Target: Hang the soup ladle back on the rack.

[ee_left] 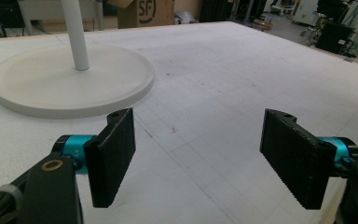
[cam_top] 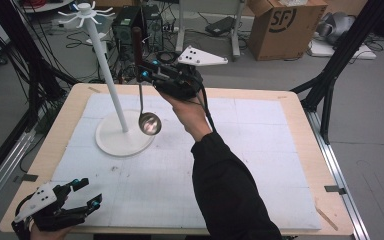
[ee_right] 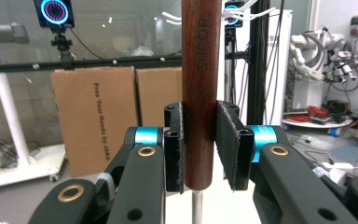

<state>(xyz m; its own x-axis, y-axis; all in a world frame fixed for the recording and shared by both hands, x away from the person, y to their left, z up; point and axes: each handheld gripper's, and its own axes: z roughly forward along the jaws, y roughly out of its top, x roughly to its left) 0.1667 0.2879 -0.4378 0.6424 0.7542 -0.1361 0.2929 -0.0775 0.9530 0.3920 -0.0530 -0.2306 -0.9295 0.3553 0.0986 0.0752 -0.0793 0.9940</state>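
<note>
The right tool, clamped on a ladle's wooden handle, holds it aloft beside the white hook stand, hanging yet to come, while the left tool rests wide open, empty, on the bench.

— What lay beyond the table?
— A grey floor strewn with black cables, and a cardboard box at the far right.
— And to the left?
— Dark tripod legs stood there, with electronics farther back.
</note>
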